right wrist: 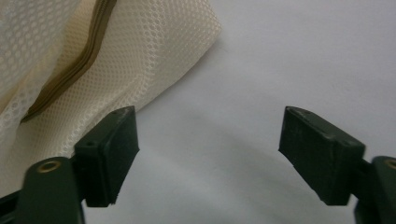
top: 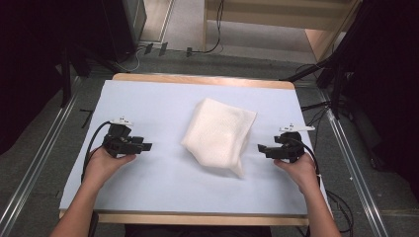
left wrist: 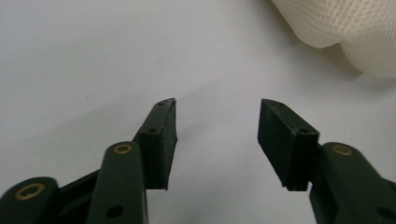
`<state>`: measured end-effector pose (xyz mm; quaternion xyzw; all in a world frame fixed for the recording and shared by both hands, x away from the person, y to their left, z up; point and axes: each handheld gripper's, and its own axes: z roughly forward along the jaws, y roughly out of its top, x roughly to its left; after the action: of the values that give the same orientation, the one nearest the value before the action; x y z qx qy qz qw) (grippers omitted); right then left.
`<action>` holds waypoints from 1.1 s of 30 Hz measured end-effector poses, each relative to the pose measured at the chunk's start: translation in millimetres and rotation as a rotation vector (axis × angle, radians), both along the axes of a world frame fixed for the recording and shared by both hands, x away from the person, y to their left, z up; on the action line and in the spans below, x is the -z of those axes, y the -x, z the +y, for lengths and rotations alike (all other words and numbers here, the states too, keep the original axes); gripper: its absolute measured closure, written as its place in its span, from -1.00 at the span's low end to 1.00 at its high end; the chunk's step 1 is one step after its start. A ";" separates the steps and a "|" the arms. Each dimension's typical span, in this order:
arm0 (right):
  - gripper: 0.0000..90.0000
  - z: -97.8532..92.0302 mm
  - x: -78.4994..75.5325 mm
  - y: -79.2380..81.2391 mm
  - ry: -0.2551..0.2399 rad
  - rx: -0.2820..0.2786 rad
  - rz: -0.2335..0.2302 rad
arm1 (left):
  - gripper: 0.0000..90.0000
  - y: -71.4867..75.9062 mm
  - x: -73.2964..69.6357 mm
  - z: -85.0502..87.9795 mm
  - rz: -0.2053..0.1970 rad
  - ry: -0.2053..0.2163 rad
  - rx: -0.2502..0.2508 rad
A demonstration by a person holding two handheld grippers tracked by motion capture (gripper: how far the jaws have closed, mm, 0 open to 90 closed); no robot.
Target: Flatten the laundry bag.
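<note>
A cream mesh cloth bag [top: 220, 134] lies folded in the middle of the pale blue mat [top: 163, 182]. My left gripper [top: 148, 146] rests on the mat to the bag's left, a hand's width away, open with nothing between its jaws. In the left gripper view [left wrist: 217, 103] a corner of the bag [left wrist: 336, 23] shows at the top right. My right gripper [top: 260, 147] sits just right of the bag's near corner, open and empty. In the right gripper view [right wrist: 209, 112] the mesh bag [right wrist: 93, 70], with a brown seam, lies beyond the left jaw.
The mat covers a wooden table [top: 202, 219] whose edge shows front and back. Black stands [top: 341, 79] and cables [top: 316, 106] crowd the floor at the right. Metal rails [top: 29, 182] run along both sides of the table.
</note>
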<state>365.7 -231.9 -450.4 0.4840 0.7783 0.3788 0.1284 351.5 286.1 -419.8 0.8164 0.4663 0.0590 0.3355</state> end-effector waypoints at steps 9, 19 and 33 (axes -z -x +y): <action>-0.22 3.6 -0.3 -0.9 0.018 -0.007 0.005 | -0.14 1.2 -1.2 -0.3 -0.013 0.007 0.013; -0.01 4.7 -6.5 3.0 0.019 0.000 0.002 | -0.22 0.1 -2.6 -4.0 -0.009 0.021 0.027; 0.12 5.9 -11.0 9.2 0.009 0.004 0.014 | -0.21 -2.9 -3.3 -10.7 -0.014 0.009 0.063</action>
<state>356.5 -226.0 -439.4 0.4878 0.7798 0.3716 0.1260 354.4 275.4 -416.5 0.8287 0.4383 0.0518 0.3442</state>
